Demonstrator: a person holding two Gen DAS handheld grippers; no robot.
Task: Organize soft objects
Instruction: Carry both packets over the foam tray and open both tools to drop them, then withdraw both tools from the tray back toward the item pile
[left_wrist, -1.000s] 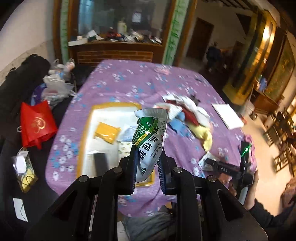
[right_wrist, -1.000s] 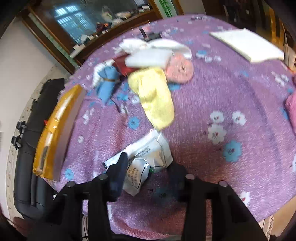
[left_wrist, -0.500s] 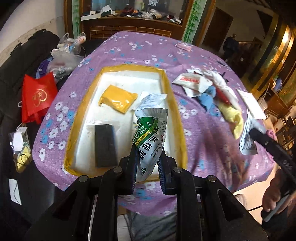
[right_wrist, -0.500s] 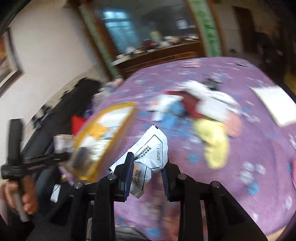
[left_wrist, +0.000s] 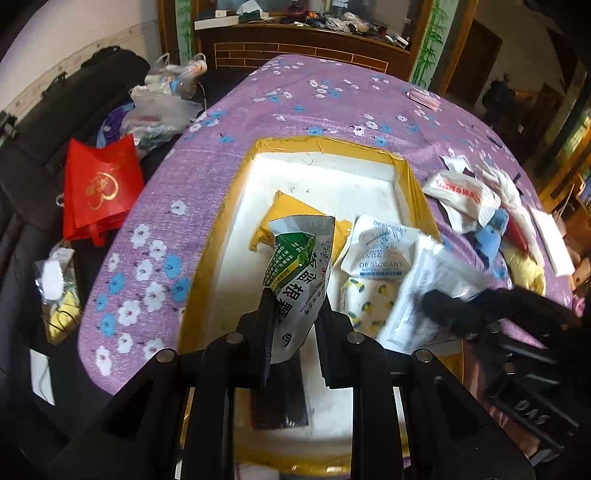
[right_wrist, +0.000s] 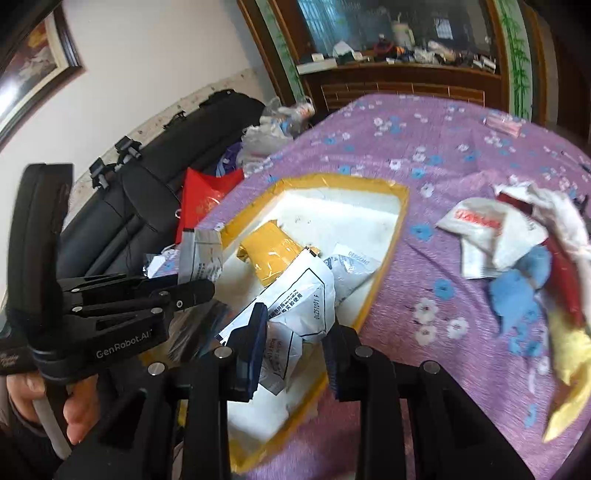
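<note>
We work over the round desk (left_wrist: 332, 96) draped in a purple flowered cloth, where the shallow white tray with a yellow taped rim (left_wrist: 236, 206) serves as the collecting place, so both packets are carried above it. In the tray lie a yellow padded pouch (left_wrist: 291, 210), a white desiccant sachet (left_wrist: 384, 247), a lemon-print packet (left_wrist: 369, 302) and a flat black block (left_wrist: 280, 402), leaving little bare floor at the near end. Off to the right a heap of loose cloths and bags (right_wrist: 517, 251) waits unsorted. Our left claw (left_wrist: 293, 321) is closed tight on the green-and-white printed foil sachet (left_wrist: 301, 266), held upright over the tray. Our right claw (right_wrist: 295, 332) is clamped on the crumpled white printed packet (right_wrist: 295, 295), above the tray's near right rim.
</note>
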